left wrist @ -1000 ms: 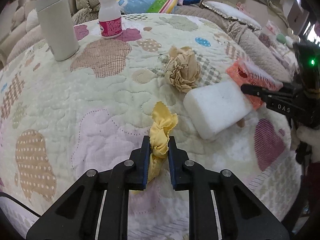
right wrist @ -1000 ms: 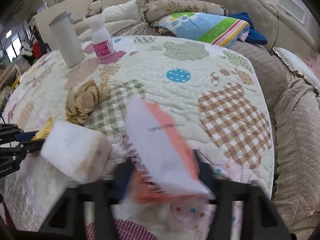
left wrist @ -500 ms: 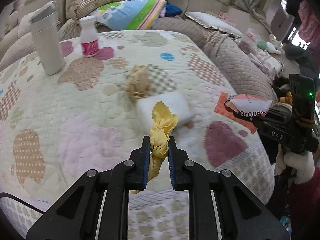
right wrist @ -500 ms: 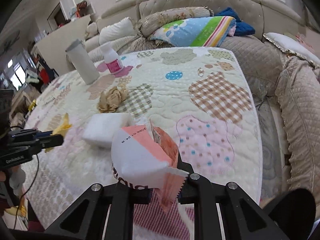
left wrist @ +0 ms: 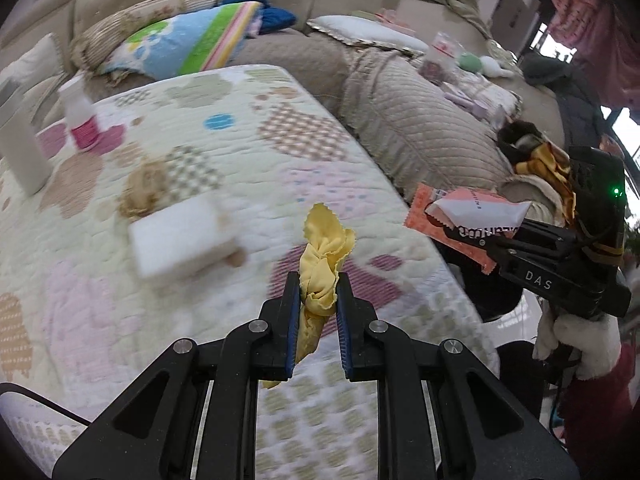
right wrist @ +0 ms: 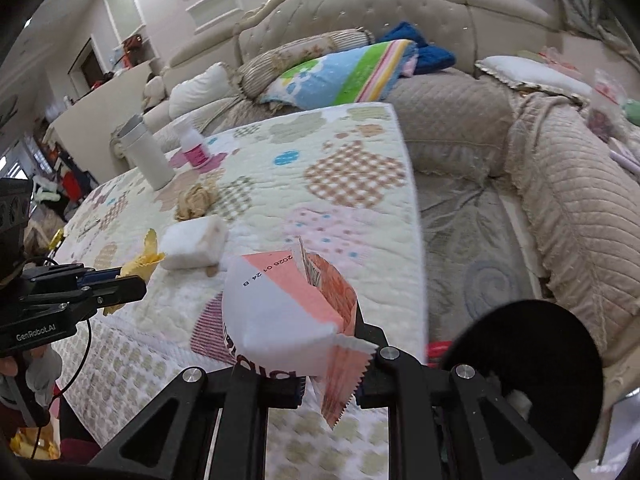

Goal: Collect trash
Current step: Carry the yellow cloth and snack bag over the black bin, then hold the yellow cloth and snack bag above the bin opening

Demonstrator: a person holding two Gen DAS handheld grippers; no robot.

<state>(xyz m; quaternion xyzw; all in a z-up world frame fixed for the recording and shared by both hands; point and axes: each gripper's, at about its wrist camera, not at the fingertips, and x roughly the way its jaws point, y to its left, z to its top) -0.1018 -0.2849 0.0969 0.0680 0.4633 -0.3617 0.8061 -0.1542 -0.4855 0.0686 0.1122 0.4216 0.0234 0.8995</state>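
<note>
Yellow scrap: one crumpled yellow wrapper [left wrist: 325, 264], and your left gripper [left wrist: 318, 300] has it pinched tight between the blue pads, up off the quilt [left wrist: 240, 160].
Orange-and-white packet: one snack wrapper [right wrist: 288, 312], torn open at the top, and your right gripper [right wrist: 328, 384] is clamped on its lower edge, holding it above the near edge of the quilt.
Both grippers: two of them, side by side, each carrying one piece of trash clear of the table.
On the quilt, trash count: one white foam block [right wrist: 194, 244] and one crumpled brown paper ball [right wrist: 197, 200] just behind it, the two nearly touching.
On the quilt, upright: one white tumbler [right wrist: 147, 156] and one small white bottle with a pink label [right wrist: 194, 148], standing near each other at the far corner.
Beyond the quilt: one bright striped pillow [right wrist: 344, 74] on the beige sofa [right wrist: 560, 184].
Lower right: one round black opening [right wrist: 532, 364], blurred; you can't tell what it is.
</note>
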